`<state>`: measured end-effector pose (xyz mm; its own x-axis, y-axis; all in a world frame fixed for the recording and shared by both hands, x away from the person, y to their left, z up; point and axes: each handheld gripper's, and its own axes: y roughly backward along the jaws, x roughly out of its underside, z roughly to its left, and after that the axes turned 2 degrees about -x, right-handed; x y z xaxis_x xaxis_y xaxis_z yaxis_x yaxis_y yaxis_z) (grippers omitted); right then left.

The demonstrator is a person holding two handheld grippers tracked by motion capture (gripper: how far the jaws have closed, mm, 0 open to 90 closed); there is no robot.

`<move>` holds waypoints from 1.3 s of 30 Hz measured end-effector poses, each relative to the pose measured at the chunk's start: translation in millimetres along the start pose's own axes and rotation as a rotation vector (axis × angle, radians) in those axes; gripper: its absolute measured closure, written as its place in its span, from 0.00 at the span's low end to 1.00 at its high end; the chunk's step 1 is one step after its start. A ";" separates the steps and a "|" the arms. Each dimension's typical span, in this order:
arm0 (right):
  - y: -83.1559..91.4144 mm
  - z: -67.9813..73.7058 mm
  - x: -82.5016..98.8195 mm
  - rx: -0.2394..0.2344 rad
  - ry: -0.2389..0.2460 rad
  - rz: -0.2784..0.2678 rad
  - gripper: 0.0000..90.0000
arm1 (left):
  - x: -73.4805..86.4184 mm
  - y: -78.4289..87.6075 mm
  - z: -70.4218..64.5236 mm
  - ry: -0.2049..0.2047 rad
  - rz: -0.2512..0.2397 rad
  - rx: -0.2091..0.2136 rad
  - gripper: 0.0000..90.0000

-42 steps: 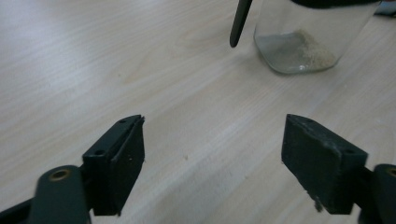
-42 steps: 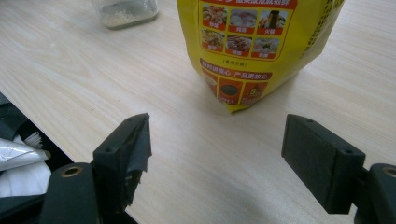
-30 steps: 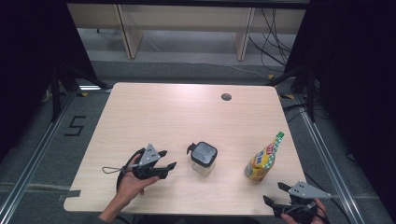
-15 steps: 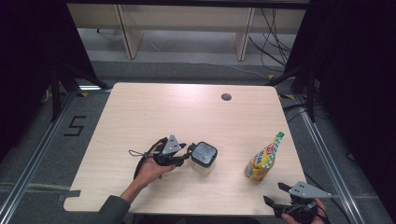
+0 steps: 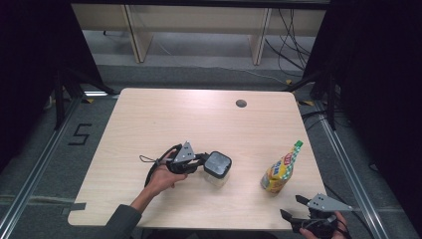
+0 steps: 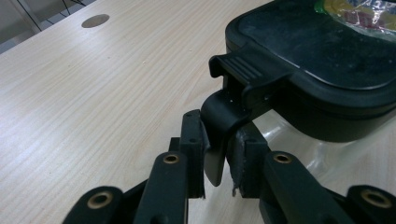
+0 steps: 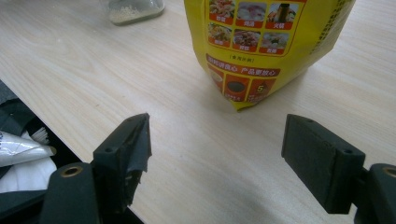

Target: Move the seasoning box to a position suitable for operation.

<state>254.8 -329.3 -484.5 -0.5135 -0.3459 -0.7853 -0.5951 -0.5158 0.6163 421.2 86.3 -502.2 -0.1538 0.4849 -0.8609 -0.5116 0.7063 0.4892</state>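
A clear container [image 5: 217, 169] with a black lid [image 6: 327, 51] stands near the middle of the table. My left gripper [image 5: 201, 162] reaches it from the left. Its jaws have just been closing, and in the left gripper view [image 6: 218, 168] the pads pinch the lid's black latch tab [image 6: 219, 121] hanging between them. A yellow snack bag [image 5: 279, 172] with a green top stands upright to the right. My right gripper [image 5: 291, 205] rests at the table's front right edge, open and pointing at the bag [image 7: 261, 42], with bare table between its jaws [image 7: 217, 140]. The container's base [image 7: 133, 9] shows beyond.
The light wooden table [image 5: 164, 119] has a round cable hole [image 5: 241, 103] near its far edge. Past the table's front edge lie dark and white items [image 7: 18, 154]. Dark curtains flank both sides, and wooden shelf legs stand beyond the table.
The left hand has carried its gripper rightward up to the container, and the jaws have narrowed around the lid's latch. The right gripper and the bag have kept still.
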 end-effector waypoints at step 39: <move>-1.3 2.6 -0.4 -0.014 -0.015 0.010 0.28 | 11.3 46.3 -47.0 0.024 0.022 0.116 0.81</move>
<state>254.1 -326.4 -484.8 -0.5288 -0.3396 -0.7778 -0.5808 -0.5235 0.6234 356.0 100.3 -495.9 -0.1846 0.4894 -0.8523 -0.4074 0.7511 0.5195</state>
